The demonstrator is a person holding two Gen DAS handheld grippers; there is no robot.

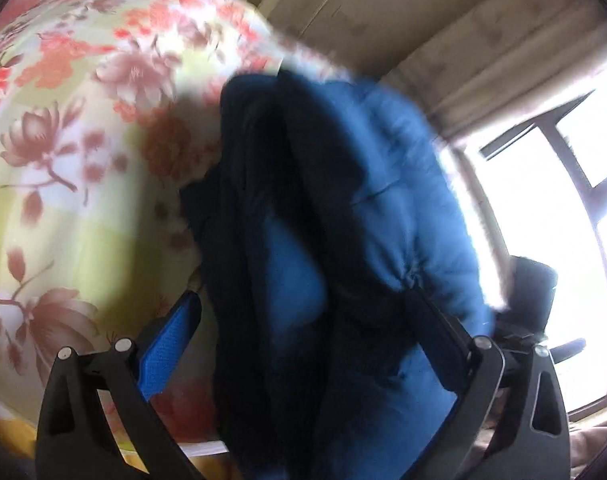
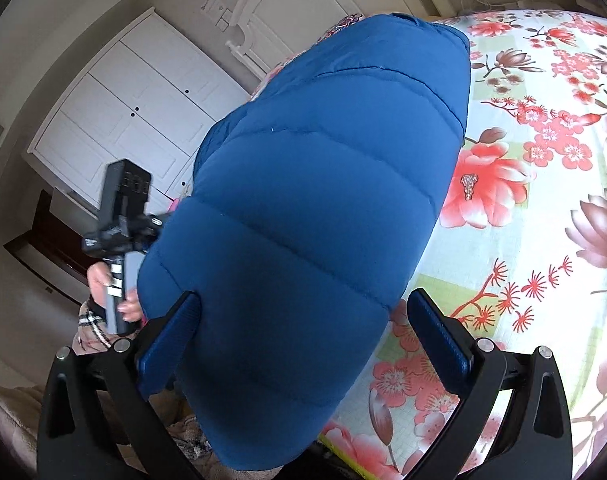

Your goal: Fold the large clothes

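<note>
A large blue quilted puffer jacket [image 2: 311,200] lies over the floral bed sheet [image 2: 543,184]. In the right wrist view its padded bulk fills the space between the wide-apart fingers of my right gripper [image 2: 303,336], which is open and not clamping it. In the left wrist view the jacket [image 1: 387,184], blue with dark folds, hangs blurred between the fingers of my left gripper [image 1: 303,340]. The left blue pad [image 1: 171,348] is bare; the right finger is hidden behind cloth. The jaws stand wide, open. The left gripper also shows in the right wrist view [image 2: 123,216], held in a hand.
The bed with the floral sheet [image 1: 63,152] takes up most of both views. White wardrobe doors [image 2: 135,112] and a white headboard [image 2: 295,4] stand behind. A bright window [image 1: 563,220] with curtains lies to the right in the left wrist view.
</note>
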